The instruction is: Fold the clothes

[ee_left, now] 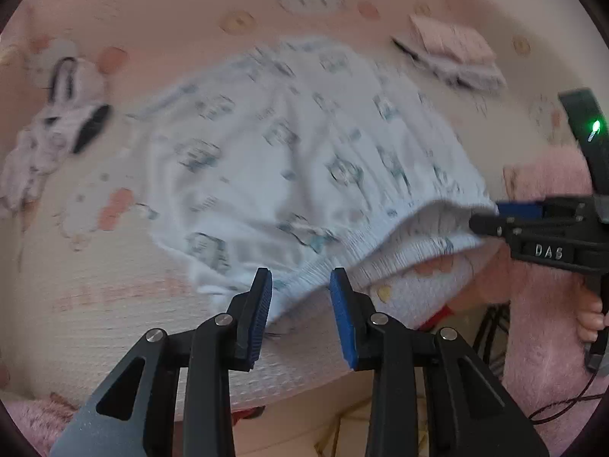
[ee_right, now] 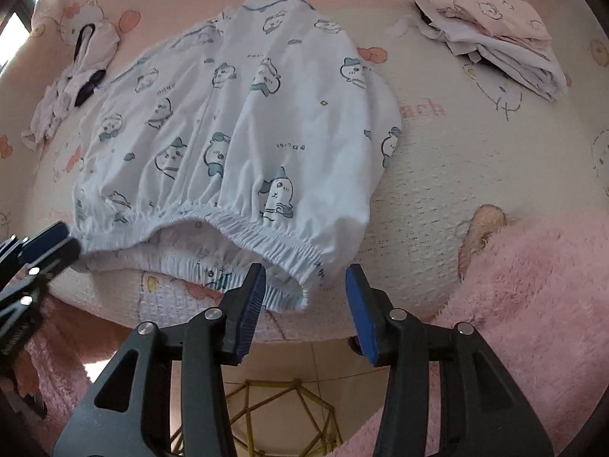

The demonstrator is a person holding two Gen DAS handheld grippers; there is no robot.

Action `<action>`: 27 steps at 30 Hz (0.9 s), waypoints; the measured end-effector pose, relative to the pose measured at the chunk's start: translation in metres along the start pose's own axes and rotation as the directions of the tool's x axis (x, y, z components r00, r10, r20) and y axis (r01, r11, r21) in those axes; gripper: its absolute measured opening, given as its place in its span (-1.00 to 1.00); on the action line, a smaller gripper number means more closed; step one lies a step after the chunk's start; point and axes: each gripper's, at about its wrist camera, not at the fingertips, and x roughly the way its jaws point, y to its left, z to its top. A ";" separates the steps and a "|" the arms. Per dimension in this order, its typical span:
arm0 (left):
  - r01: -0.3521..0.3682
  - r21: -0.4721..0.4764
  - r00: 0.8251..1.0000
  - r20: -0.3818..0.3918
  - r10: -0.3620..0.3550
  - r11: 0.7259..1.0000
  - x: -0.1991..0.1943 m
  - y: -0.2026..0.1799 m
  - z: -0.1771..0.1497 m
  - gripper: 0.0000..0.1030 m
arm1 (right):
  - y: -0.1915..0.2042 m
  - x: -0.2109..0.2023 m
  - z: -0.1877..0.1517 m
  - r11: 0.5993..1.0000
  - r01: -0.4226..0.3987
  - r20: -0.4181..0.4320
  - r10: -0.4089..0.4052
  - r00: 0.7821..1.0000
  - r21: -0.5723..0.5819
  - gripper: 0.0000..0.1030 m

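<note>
A white garment (ee_left: 285, 144) (ee_right: 236, 122) with a blue cartoon print lies spread flat on the bed, its elastic waistband at the near edge. My left gripper (ee_left: 301, 278) stands open over the waistband's left end, with the hem between its blue pads but not pinched. My right gripper (ee_right: 306, 270) is open too, and the waistband's right corner lies beside its left pad. Each gripper shows in the other's view: the right one (ee_left: 491, 221) at the waistband's far end, the left one (ee_right: 64, 240) at the hem's left corner.
A folded stack of clothes (ee_right: 495, 26) sits at the back right. A crumpled small garment with black parts (ee_right: 76, 87) lies at the back left. A pink fluffy blanket (ee_right: 533, 285) covers the near right. Below the bed's edge are floor tiles and a gold wire frame (ee_right: 266, 411).
</note>
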 end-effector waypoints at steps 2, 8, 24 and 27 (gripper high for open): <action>0.002 0.011 1.000 -0.018 -0.002 1.000 0.006 -0.003 -0.001 -0.33 | -0.003 0.003 0.000 1.000 0.012 -0.013 -0.012 1.000 0.016 -0.13; -0.106 0.064 0.993 -0.041 0.109 0.992 0.022 -0.005 -0.007 -0.36 | -0.004 0.018 0.000 0.999 0.036 -0.085 -0.035 0.996 0.014 -0.10; -0.141 -0.144 0.989 0.029 0.146 0.979 -0.017 0.025 -0.033 -0.92 | 0.014 -0.004 -0.019 0.996 0.028 0.006 -0.028 1.000 -0.080 -0.02; -0.175 -0.099 0.984 0.000 0.176 0.980 -0.010 0.015 -0.036 -0.92 | 0.004 -0.003 -0.027 0.997 0.031 -0.054 -0.035 0.998 -0.069 -0.29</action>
